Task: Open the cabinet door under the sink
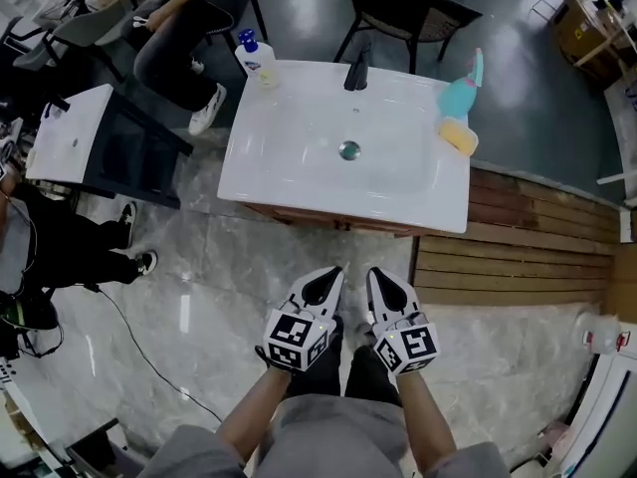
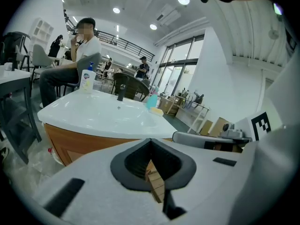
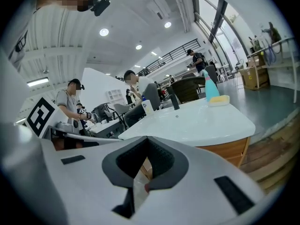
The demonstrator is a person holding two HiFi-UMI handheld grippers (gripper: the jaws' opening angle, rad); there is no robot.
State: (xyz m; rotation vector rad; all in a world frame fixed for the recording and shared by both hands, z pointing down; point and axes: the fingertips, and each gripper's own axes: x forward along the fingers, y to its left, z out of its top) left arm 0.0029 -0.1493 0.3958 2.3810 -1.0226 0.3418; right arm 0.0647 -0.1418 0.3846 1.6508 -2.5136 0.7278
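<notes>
Left tongs (image 1: 335, 271) clenched, nothing in them. Right tongs (image 1: 374, 271) clenched too, empty. Both sit side by side on the near side of the sink (image 1: 289, 157), tips toward it, apart from it, over the marble floor (image 1: 199, 297). Cabinet door (image 2: 79, 142) is under the sink, orange wood, looks closed, untouched. On the sink: black faucet (image 1: 356, 68) at far edge, soap bottle (image 1: 257, 58) at far-left corner, teal spray bottle (image 1: 464, 90) and yellow sponge (image 1: 458, 135) on right rim. Wood slat platform (image 1: 518, 252) right of the sink.
</notes>
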